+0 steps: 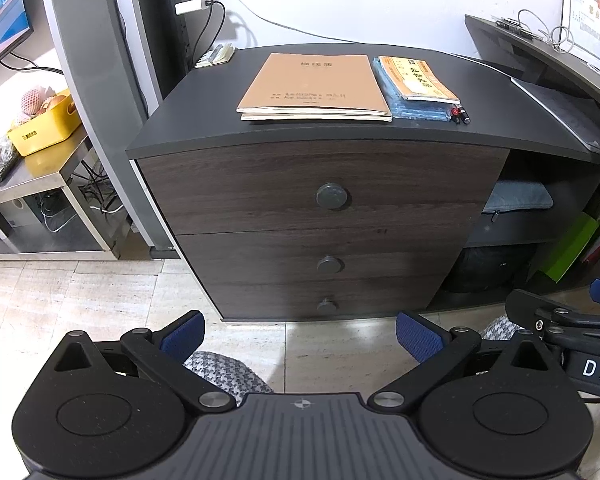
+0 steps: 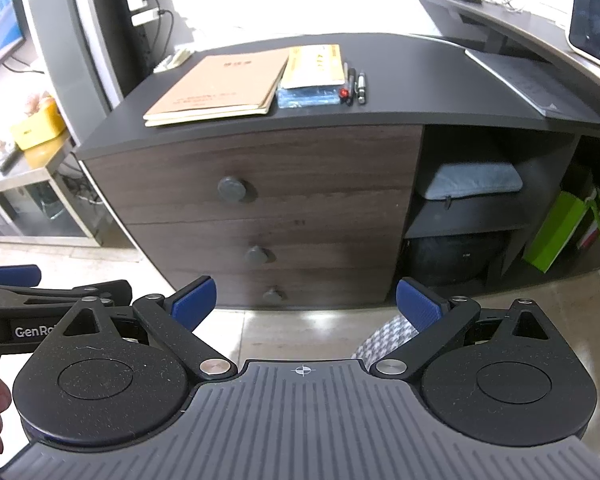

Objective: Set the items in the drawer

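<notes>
Both grippers hung low before the shut drawers (image 1: pixel 324 184).
Left gripper (image 1: pixel 300 334) and right gripper (image 2: pixel 305 300) had fingers wide, empty; notebook (image 1: pixel 314 86) upper centre on the bench (image 1: pixel 500 104).

Each handheld black plastic gripper (image 1: pixel 300 336) has blue ribbed finger pads (image 1: pixel 418 336), round silver pivot screws (image 1: pixel 389 401) and a grey ridged base with a crosshair mark (image 2: pixel 302 370). White lettering (image 2: pixel 36 332) marks one black side bar. The person wears houndstooth-patterned black-and-white fabric (image 1: pixel 224 372).

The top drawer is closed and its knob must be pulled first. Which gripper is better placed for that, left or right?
Probably the left gripper. The top drawer knob lies nearly straight ahead between its open fingers, while in the right wrist view it sits left of the right gripper. Both are open, empty, and still away from the drawers.
</notes>
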